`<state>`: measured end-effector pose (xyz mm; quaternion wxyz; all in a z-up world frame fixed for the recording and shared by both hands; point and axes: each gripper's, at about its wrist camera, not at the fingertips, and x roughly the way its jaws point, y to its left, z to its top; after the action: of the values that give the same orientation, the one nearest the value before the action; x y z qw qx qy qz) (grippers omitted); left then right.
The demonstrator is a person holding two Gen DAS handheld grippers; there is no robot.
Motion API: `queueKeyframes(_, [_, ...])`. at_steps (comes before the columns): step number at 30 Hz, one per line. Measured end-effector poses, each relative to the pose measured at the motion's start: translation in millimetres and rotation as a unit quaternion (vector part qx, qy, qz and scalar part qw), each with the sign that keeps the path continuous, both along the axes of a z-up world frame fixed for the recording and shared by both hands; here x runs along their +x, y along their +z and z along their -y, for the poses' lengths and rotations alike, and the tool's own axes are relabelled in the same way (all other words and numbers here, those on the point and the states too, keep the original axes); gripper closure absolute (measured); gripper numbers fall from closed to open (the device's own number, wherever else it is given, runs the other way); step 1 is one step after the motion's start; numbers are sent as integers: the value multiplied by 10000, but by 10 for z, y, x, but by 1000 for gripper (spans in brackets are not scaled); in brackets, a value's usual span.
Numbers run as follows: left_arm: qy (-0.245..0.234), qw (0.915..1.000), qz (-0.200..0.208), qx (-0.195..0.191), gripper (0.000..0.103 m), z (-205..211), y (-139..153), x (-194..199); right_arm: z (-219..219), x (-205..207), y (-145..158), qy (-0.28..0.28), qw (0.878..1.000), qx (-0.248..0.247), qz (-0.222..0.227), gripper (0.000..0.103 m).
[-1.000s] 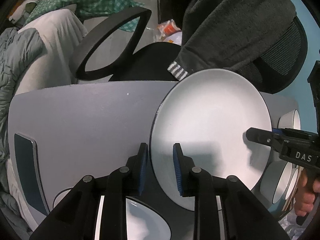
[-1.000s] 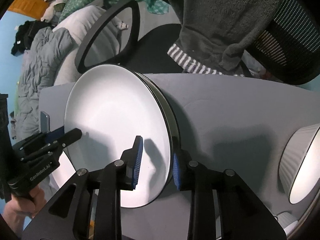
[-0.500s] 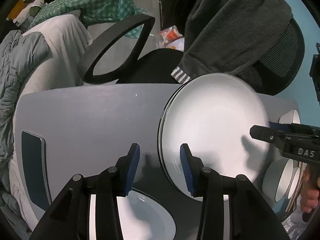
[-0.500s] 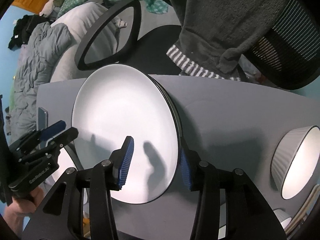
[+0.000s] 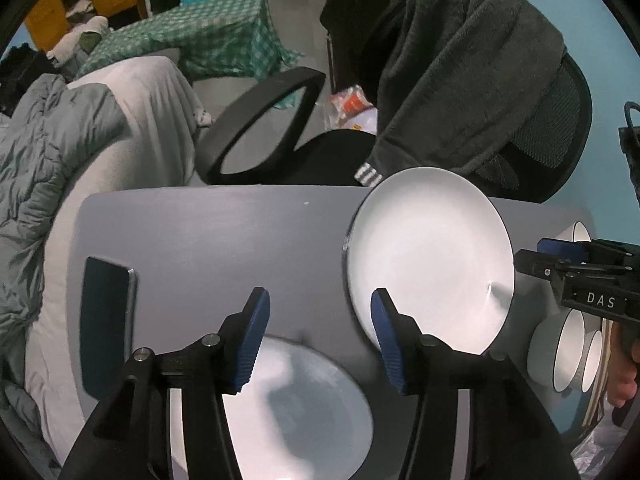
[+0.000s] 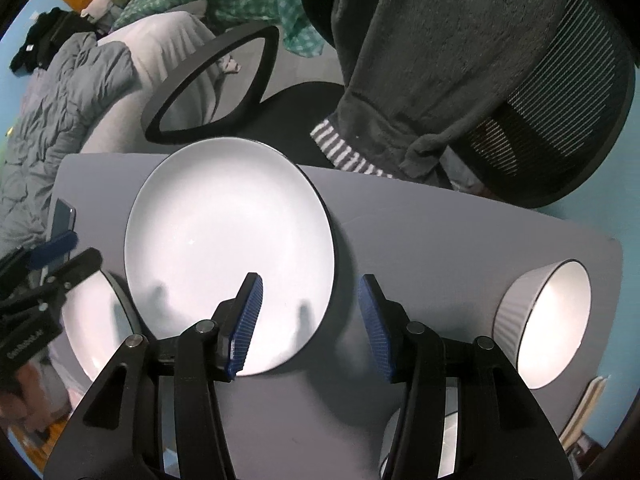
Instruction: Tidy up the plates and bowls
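A grey table (image 5: pixel 208 240) has bare room on its left half. A white plate (image 6: pixel 228 248) lies flat near the far edge. Both the left gripper (image 5: pixel 318 340) and right gripper (image 6: pixel 310 322) hover above it, jaws just opened wide, holding nothing. A ribbed bowl (image 6: pixel 548 320) sits near the right edge.

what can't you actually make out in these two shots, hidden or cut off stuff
- Plates under the big white plate: both views show only a dark rim edge; the top plate hides the count.
- Second plate, left wrist view: blurred, cut off by the frame bottom and left gripper.
- Nested bowls, left wrist view: partly behind the right gripper; count unclear.
- Bowl, right wrist view: mostly behind the gripper.
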<state>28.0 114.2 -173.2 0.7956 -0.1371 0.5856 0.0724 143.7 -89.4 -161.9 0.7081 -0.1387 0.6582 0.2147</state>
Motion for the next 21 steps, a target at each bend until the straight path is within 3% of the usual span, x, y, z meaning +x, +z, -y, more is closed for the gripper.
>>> queueKeyframes(10, [-29, 9999, 115, 55, 47, -185, 149, -469, -57, -279, 151, 408, 9991, 30, 91, 48])
queueKeyframes(21, [-232, 9993, -202, 197, 47, -434, -163, -889, -260, -769, 164, 590, 9975, 369, -159, 47])
